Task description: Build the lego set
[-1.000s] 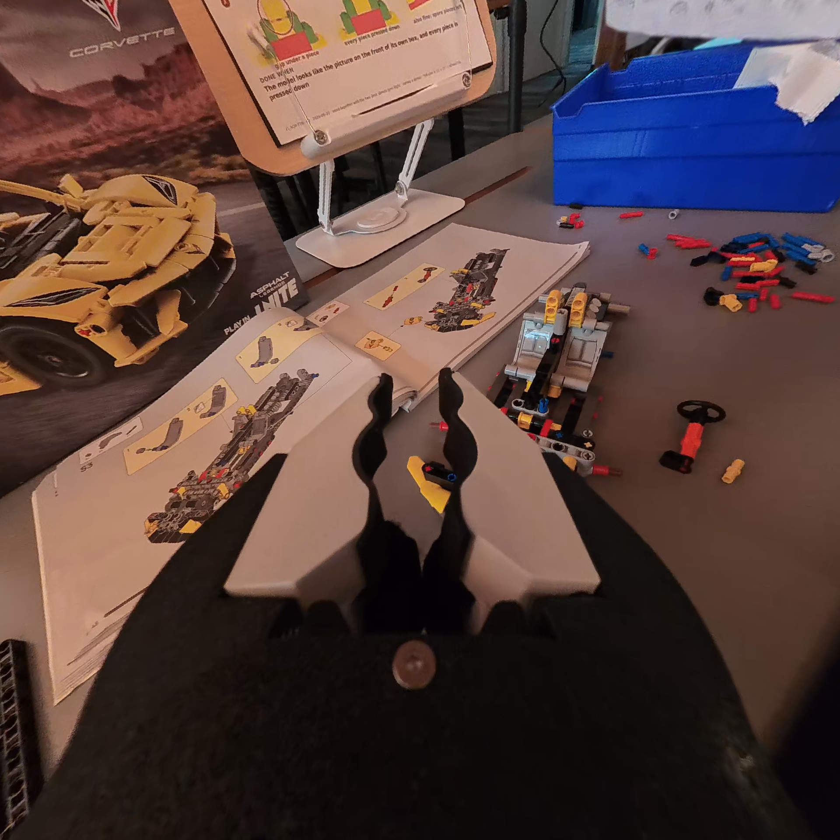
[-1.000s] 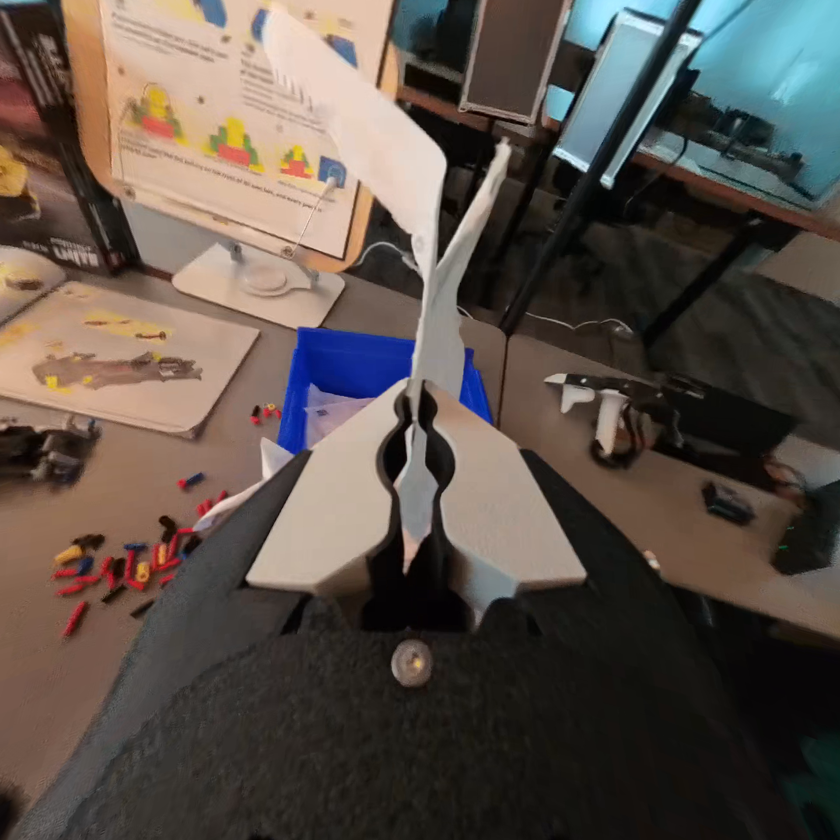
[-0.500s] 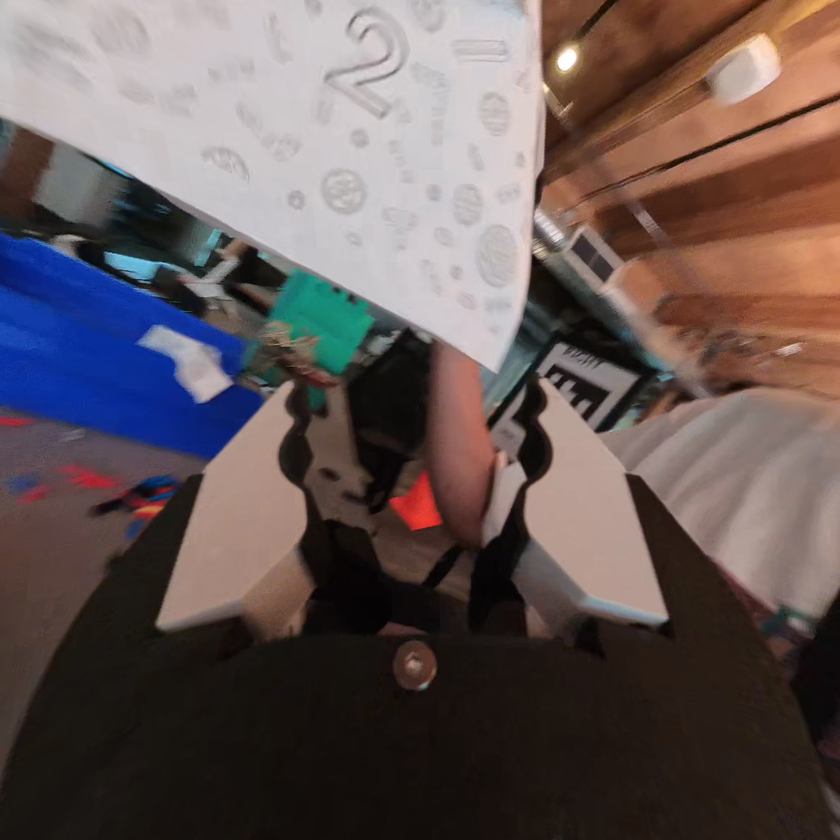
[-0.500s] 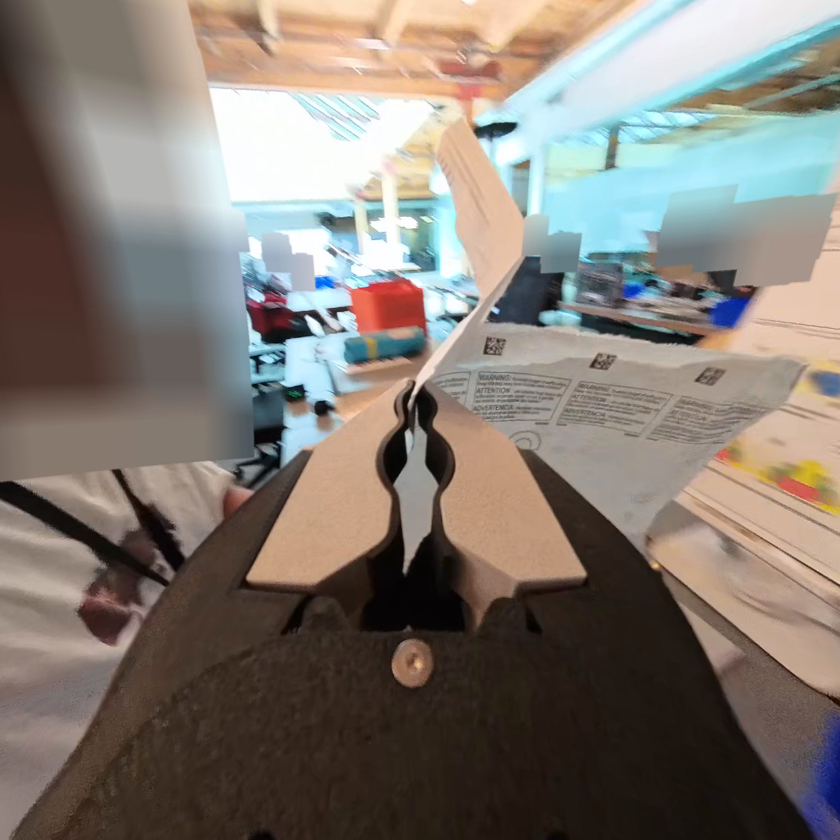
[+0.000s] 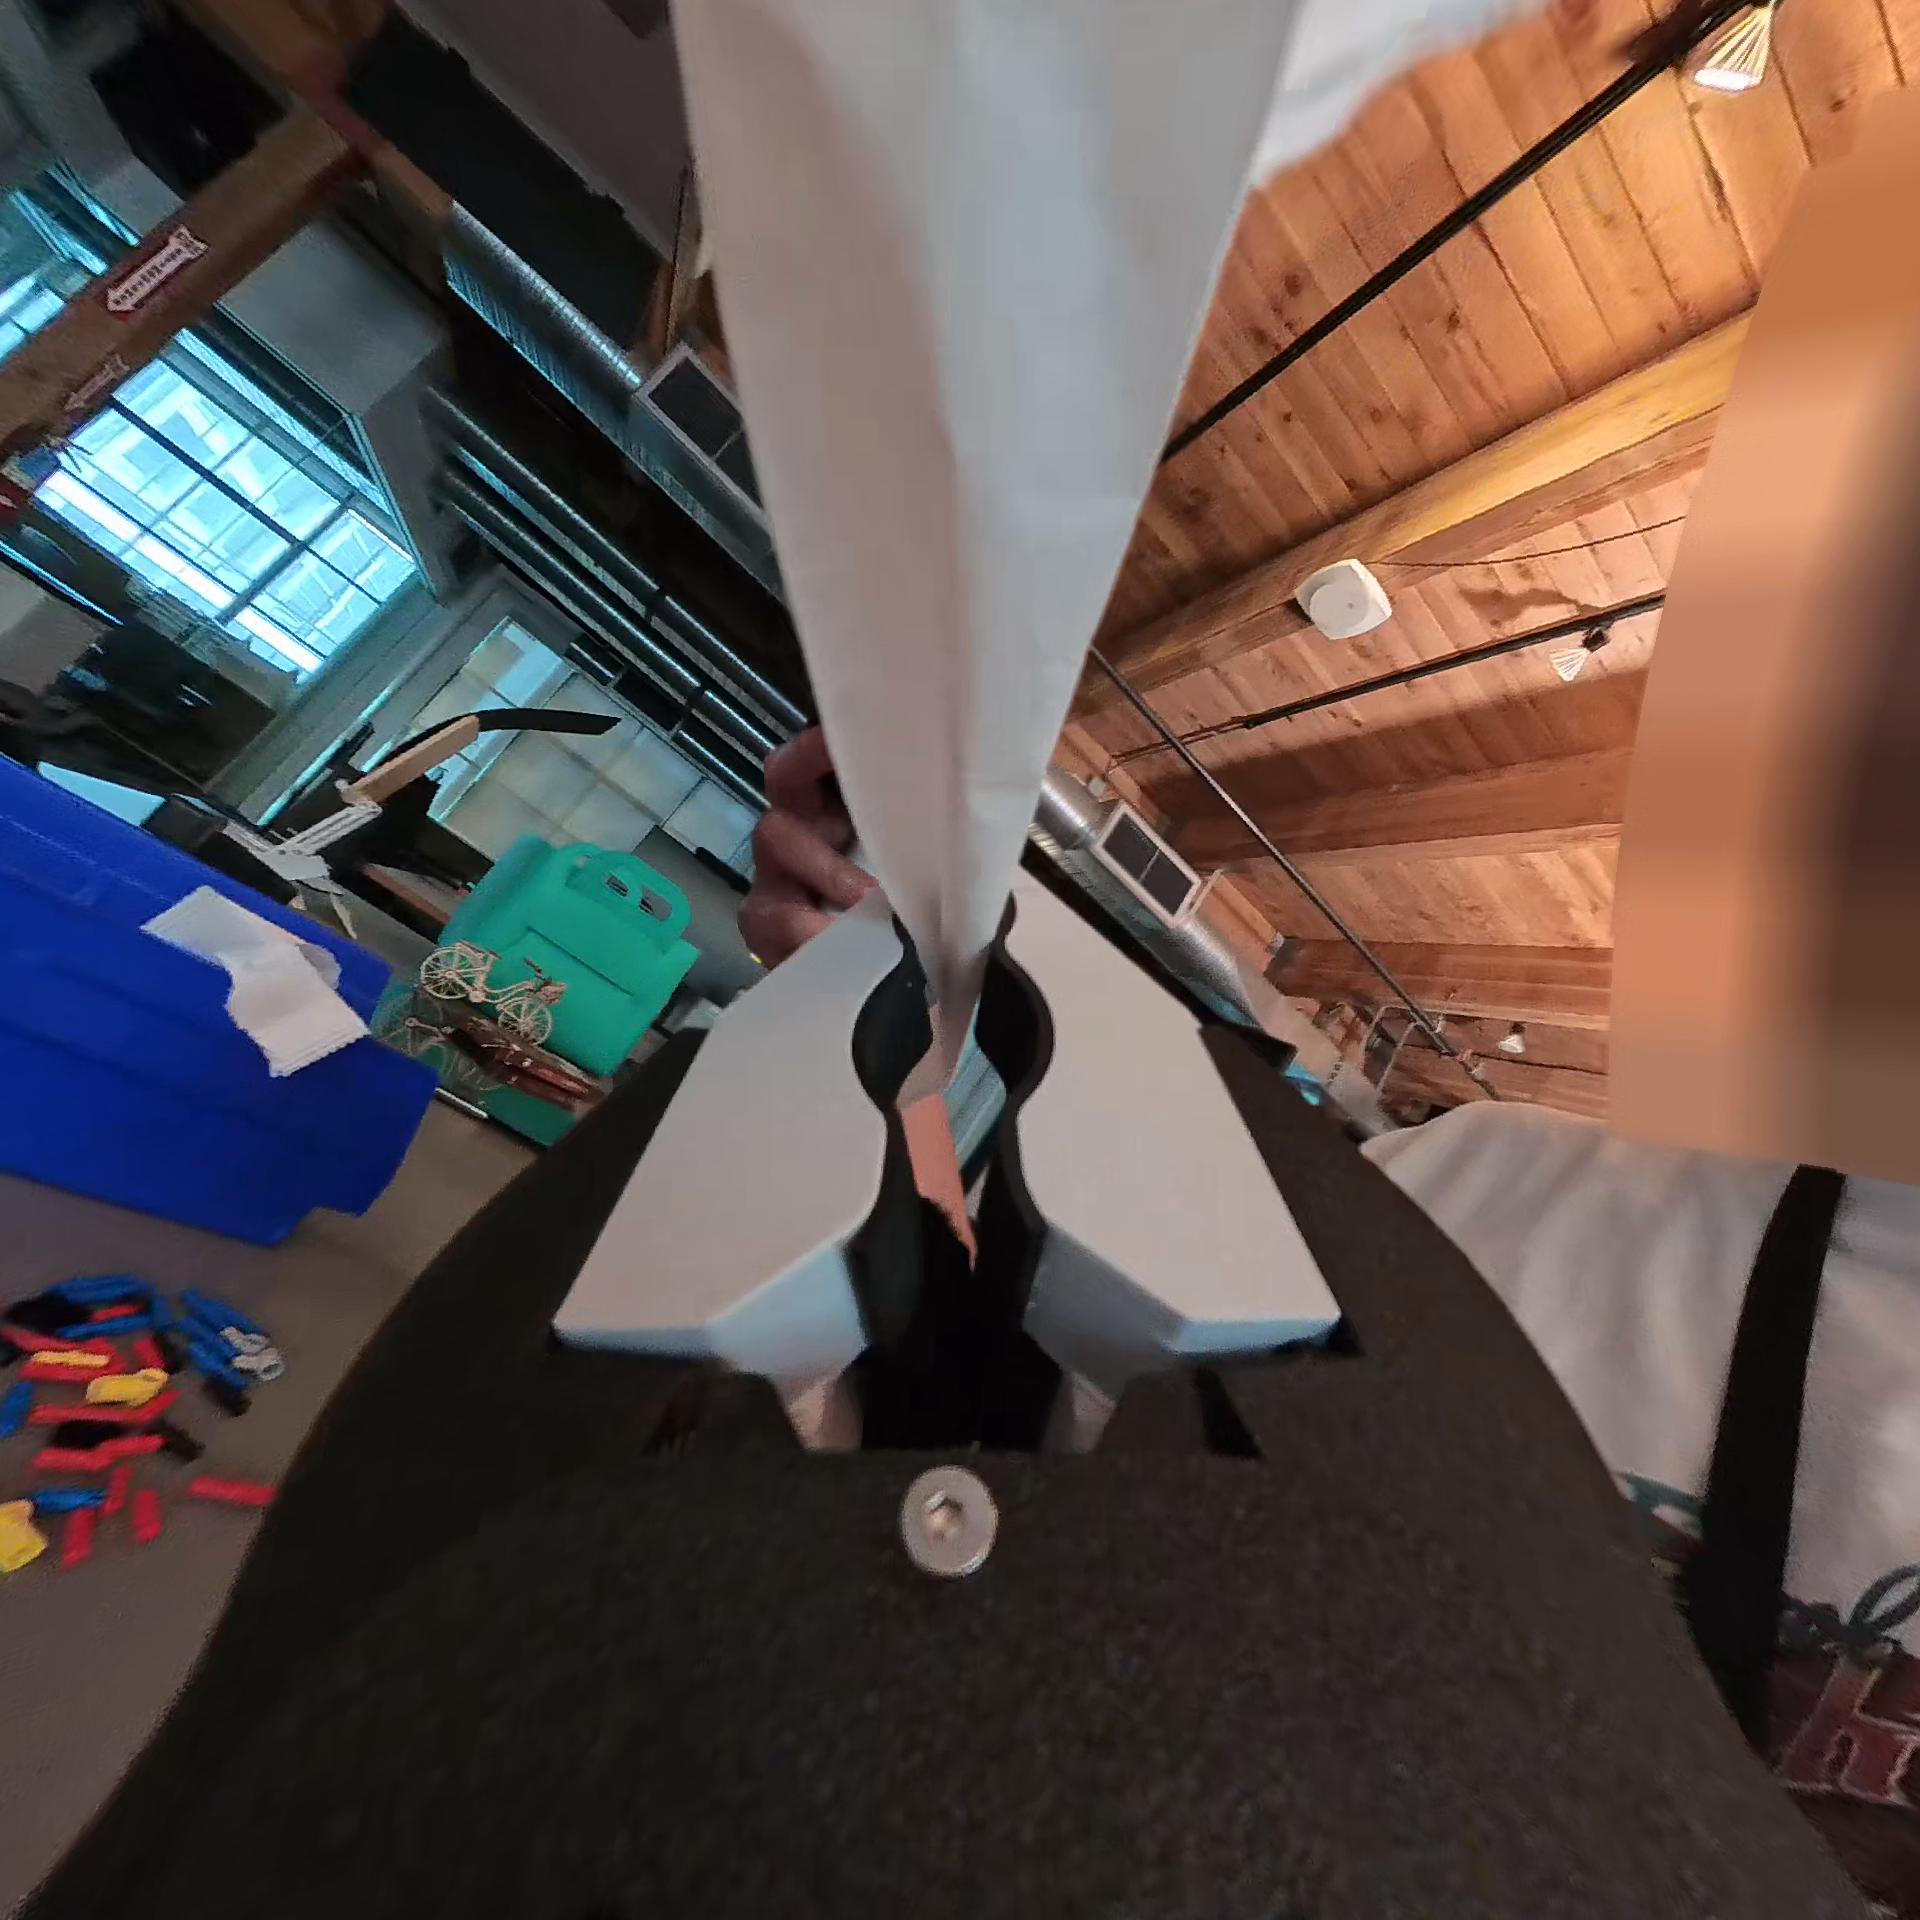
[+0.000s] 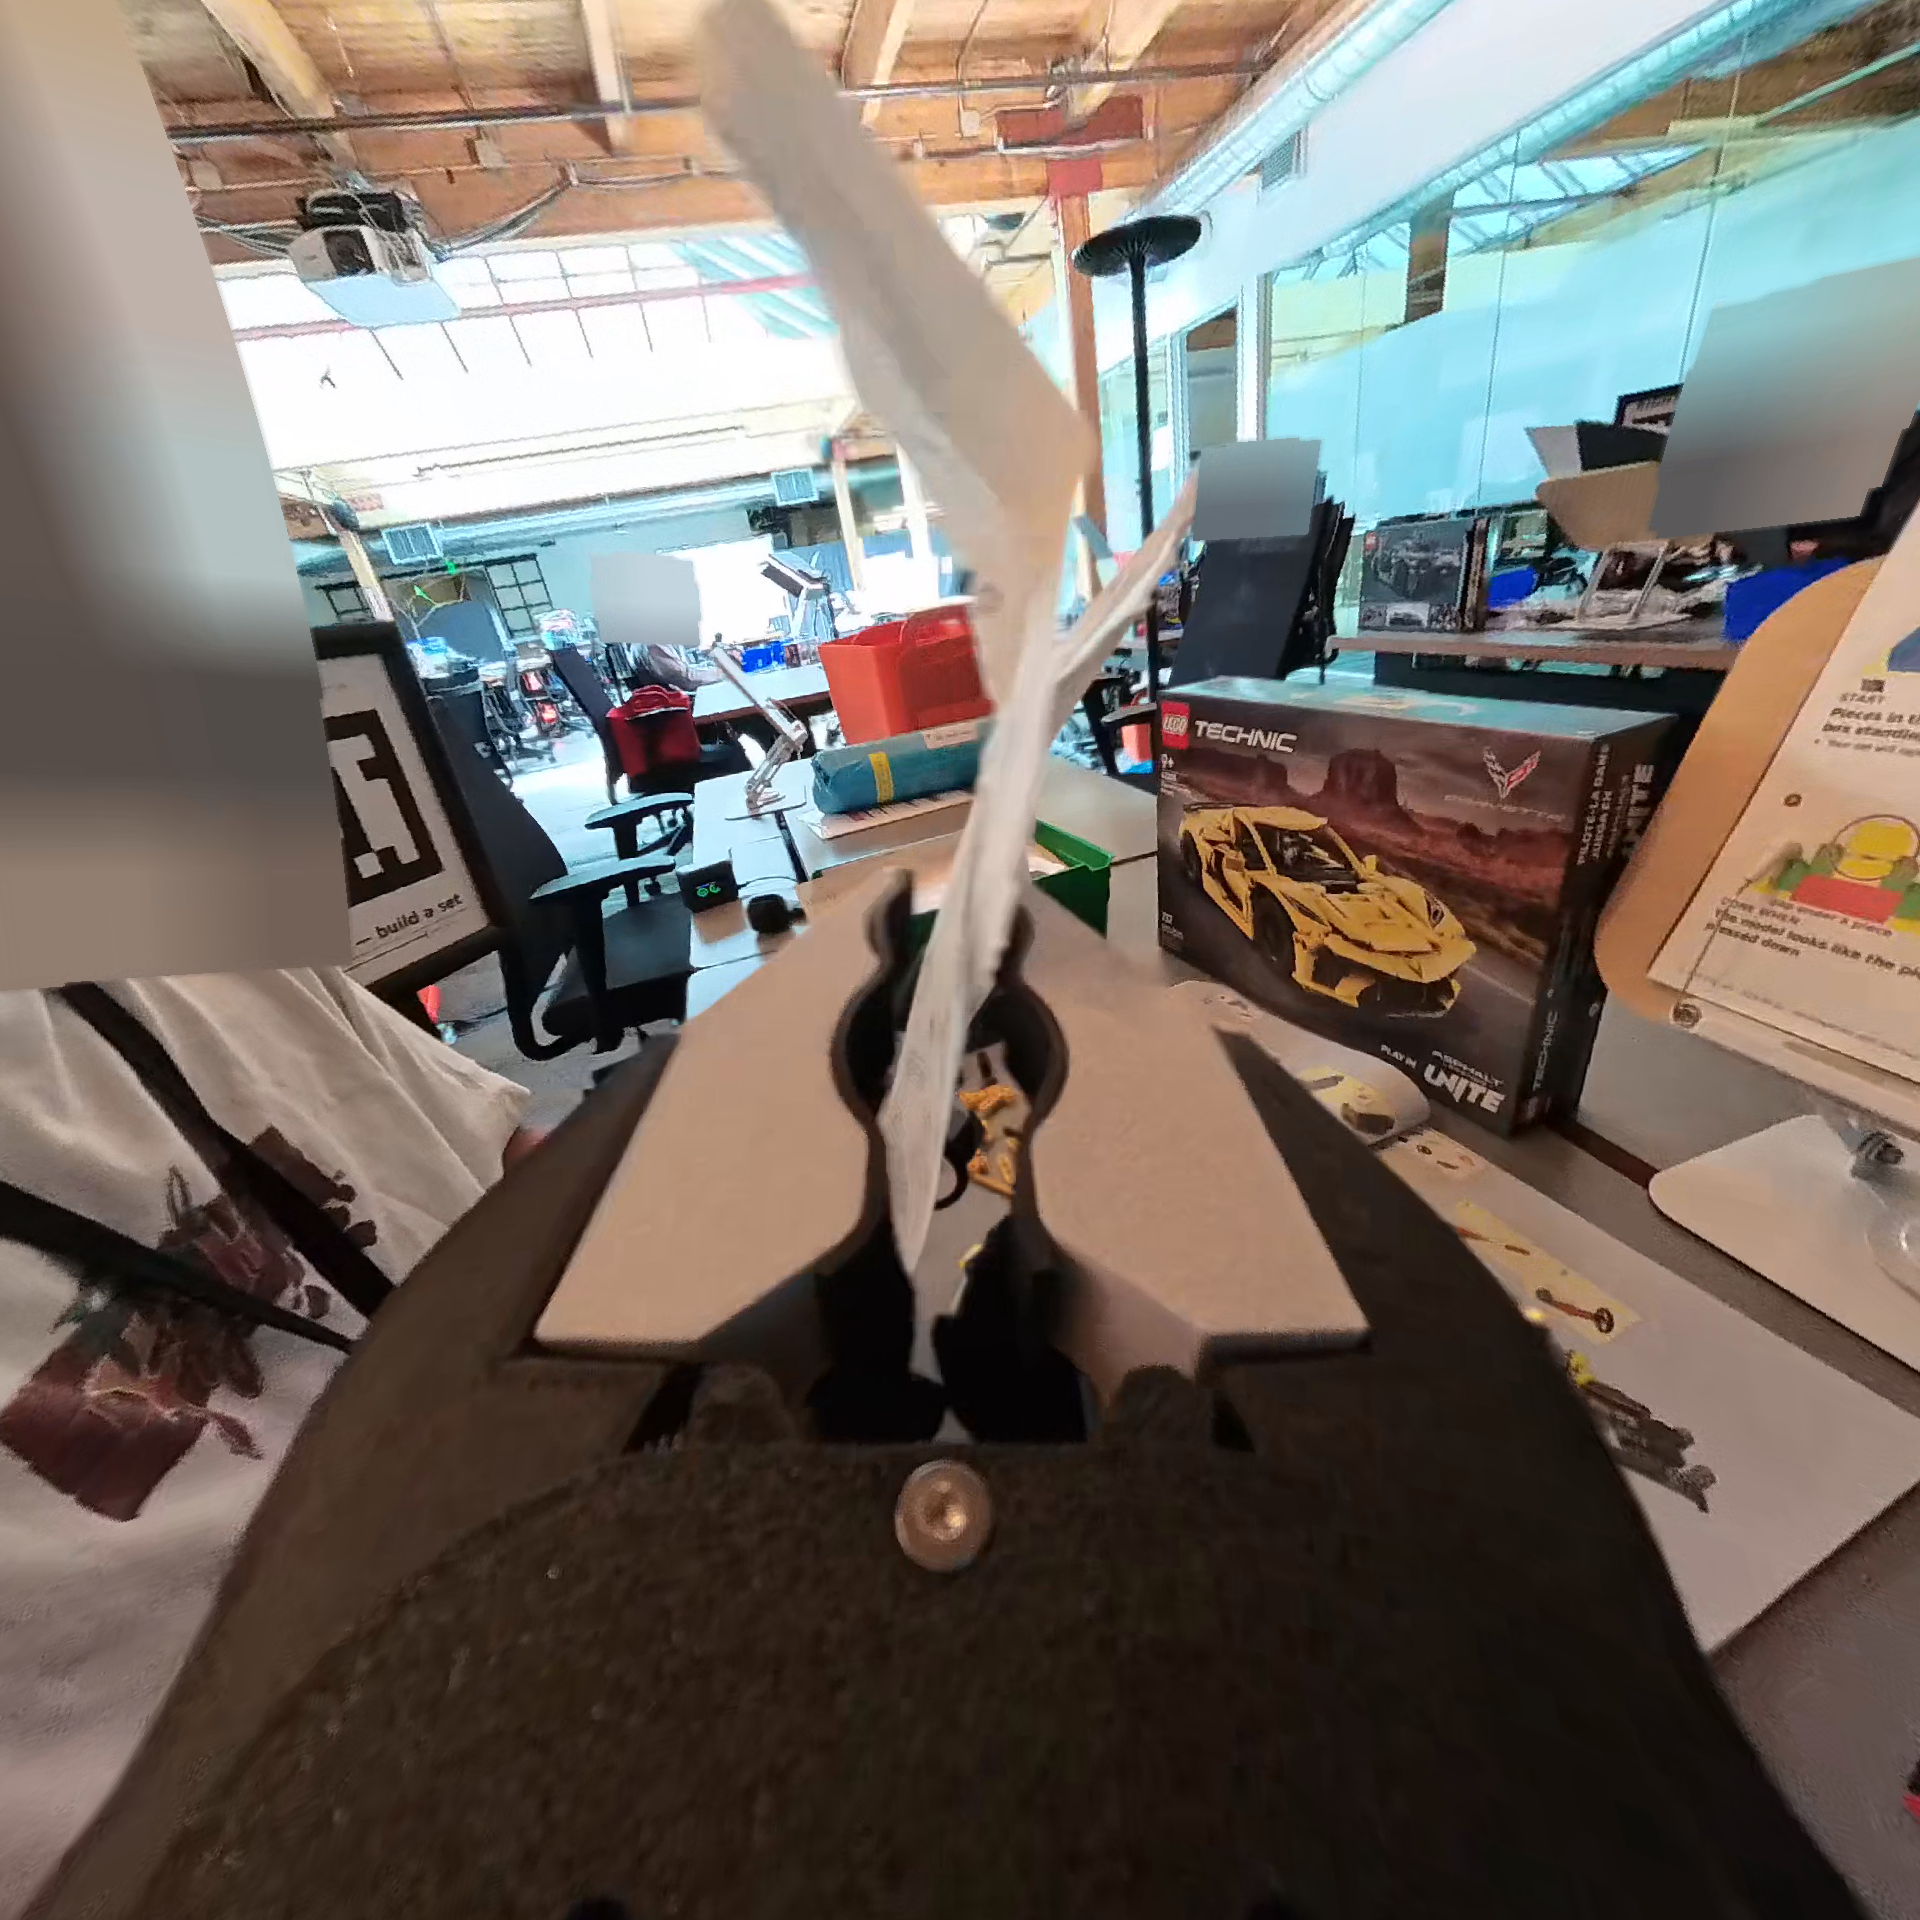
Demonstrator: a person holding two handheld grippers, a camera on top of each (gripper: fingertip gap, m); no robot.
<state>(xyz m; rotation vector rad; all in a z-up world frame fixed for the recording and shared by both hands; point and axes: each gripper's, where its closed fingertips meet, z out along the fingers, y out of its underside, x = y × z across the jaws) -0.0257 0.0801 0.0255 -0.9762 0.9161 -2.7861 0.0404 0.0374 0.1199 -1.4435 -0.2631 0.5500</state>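
Note:
A white paper bag of the set is held up in the air between both grippers. My left gripper points up toward the ceiling and is shut on the bag's lower corner. My right gripper is shut on another edge of the same bag, which stands up from its fingers and folds over. Small yellow pieces show through the gap between the right fingers; I cannot tell whether they are in the bag. Loose red, blue and yellow pins lie on the table at the lower left.
A blue bin with torn paper stands on the grey table at the left. The set's box, the open instruction booklet and a sheet on a stand are at the right. A person in a white shirt is close. Some 12 cm of space lies between my two pairs of fingers.
My left gripper has swung up from the table and booklet, opened wide, then shut on the bag. My right gripper has kept its hold and turned from the blue bin toward the box.

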